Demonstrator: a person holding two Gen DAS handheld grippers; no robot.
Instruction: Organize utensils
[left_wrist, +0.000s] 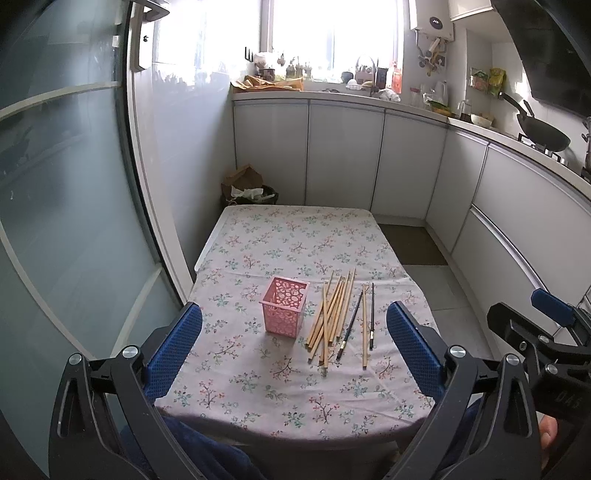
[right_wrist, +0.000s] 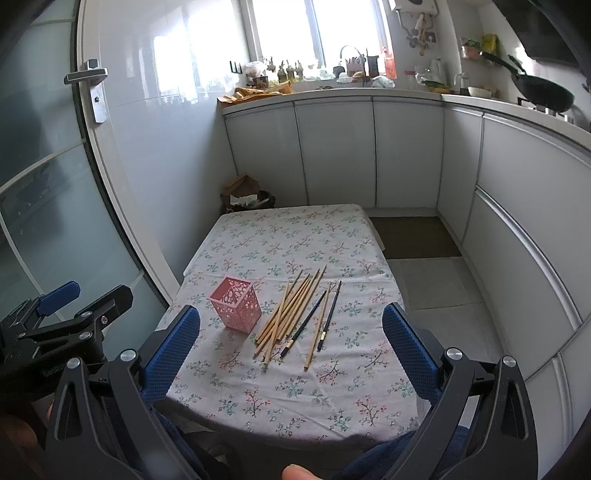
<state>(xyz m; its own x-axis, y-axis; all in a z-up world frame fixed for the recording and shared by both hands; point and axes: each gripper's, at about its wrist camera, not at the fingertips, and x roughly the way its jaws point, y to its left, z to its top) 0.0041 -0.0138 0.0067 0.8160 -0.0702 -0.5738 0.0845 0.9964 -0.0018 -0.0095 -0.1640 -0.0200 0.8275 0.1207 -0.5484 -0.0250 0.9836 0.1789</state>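
A pink perforated square holder (left_wrist: 283, 311) (right_wrist: 236, 309) stands upright and looks empty on the floral tablecloth (left_wrist: 258, 369) (right_wrist: 295, 387). Just to its right lie several wooden chopsticks (left_wrist: 330, 314) (right_wrist: 286, 314) in a loose bundle, then two thin dark brushes (left_wrist: 350, 325) (right_wrist: 328, 317) and one more wooden stick (left_wrist: 365, 325) (right_wrist: 317, 328). My left gripper (left_wrist: 293, 349) hangs open above the table's near edge, well short of the holder. My right gripper (right_wrist: 291, 347) is open too, held back at about the same height. Nothing sits between either pair of blue fingers.
White kitchen cabinets (left_wrist: 343, 155) run behind and along the right, with a cluttered counter and a black wok (left_wrist: 543, 133). A frosted glass door (left_wrist: 74, 221) stands close on the left. A bin with paper (left_wrist: 249, 192) sits on the floor beyond the table's far corner.
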